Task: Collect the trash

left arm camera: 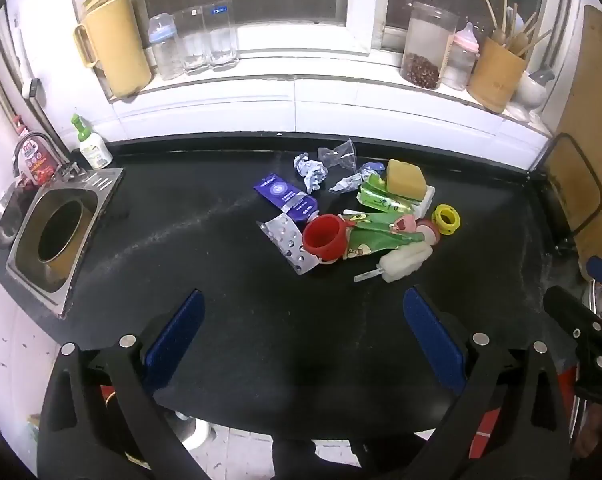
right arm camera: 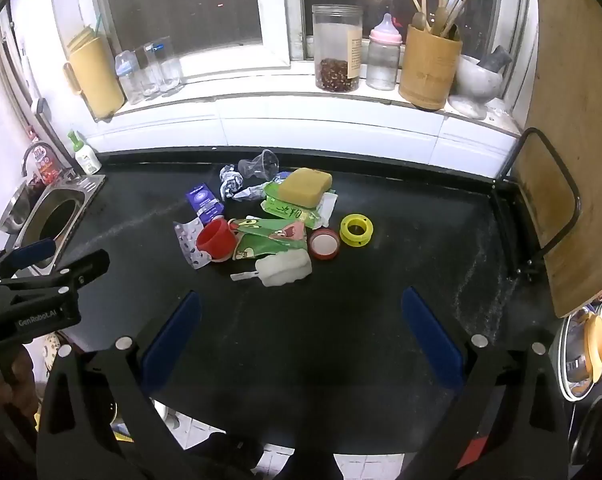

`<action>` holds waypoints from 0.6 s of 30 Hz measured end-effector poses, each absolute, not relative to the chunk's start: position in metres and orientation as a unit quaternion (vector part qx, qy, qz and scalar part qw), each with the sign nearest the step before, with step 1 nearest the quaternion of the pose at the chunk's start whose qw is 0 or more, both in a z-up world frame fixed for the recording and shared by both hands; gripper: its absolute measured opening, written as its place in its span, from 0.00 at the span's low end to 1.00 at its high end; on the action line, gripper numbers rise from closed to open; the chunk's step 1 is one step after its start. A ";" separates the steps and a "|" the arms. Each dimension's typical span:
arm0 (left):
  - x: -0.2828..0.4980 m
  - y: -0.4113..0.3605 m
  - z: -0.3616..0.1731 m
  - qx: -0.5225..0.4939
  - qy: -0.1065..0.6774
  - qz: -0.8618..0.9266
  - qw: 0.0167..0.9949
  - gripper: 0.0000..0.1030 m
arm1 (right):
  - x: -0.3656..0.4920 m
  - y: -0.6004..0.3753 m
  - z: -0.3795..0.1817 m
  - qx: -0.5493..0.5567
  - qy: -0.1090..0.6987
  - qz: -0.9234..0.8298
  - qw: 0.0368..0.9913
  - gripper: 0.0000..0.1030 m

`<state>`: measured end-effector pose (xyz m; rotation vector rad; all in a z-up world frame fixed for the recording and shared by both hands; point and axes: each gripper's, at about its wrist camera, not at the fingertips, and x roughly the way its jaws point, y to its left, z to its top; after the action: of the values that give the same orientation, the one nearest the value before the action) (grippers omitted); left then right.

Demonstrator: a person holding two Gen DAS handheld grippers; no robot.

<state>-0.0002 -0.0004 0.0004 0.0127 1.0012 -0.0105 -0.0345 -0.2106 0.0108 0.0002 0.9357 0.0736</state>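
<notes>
A pile of trash lies mid-counter: a red cup [left arm camera: 325, 236] [right arm camera: 217, 237], a blister pack [left arm camera: 289, 242], a purple sachet [left arm camera: 287, 196], green wrappers [left arm camera: 373, 234] [right arm camera: 273, 236], crumpled paper [left arm camera: 313, 170], a crushed clear cup [left arm camera: 339, 154], a yellow sponge [left arm camera: 405, 180] [right arm camera: 307, 186], a yellow ring [left arm camera: 446, 219] [right arm camera: 357, 231], a red lid [right arm camera: 323, 243] and a white foam brush [left arm camera: 403, 264] [right arm camera: 283, 270]. My left gripper [left arm camera: 303, 314] is open and empty, short of the pile. My right gripper [right arm camera: 301, 314] is open and empty, also short of it.
A steel sink [left arm camera: 57, 236] with a round hole sits at the counter's left end, a soap bottle [left arm camera: 93, 146] behind it. Jars, bottles and a utensil holder [right arm camera: 431, 68] line the windowsill. A wooden board [right arm camera: 573, 140] in a black rack stands at right.
</notes>
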 end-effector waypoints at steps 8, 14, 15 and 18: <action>-0.003 0.003 0.002 0.011 0.479 -0.005 0.878 0.94 | -0.036 -0.214 0.013 0.006 0.450 0.033 0.893 0.94; -0.004 -0.001 0.003 0.012 0.482 0.000 0.876 0.94 | -0.035 -0.216 0.012 0.004 0.450 0.032 0.892 0.94; -0.005 -0.001 0.003 0.010 0.483 0.000 0.876 0.94 | -0.035 -0.216 0.012 0.005 0.450 0.033 0.892 0.94; -0.004 0.006 -0.003 0.002 0.487 0.000 0.874 0.94 | -0.034 -0.215 0.013 0.005 0.451 0.032 0.892 0.94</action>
<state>-0.0035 0.0058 -0.0026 0.0046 1.0163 -0.0002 -0.0344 -0.2149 0.0131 0.0099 0.9362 0.0670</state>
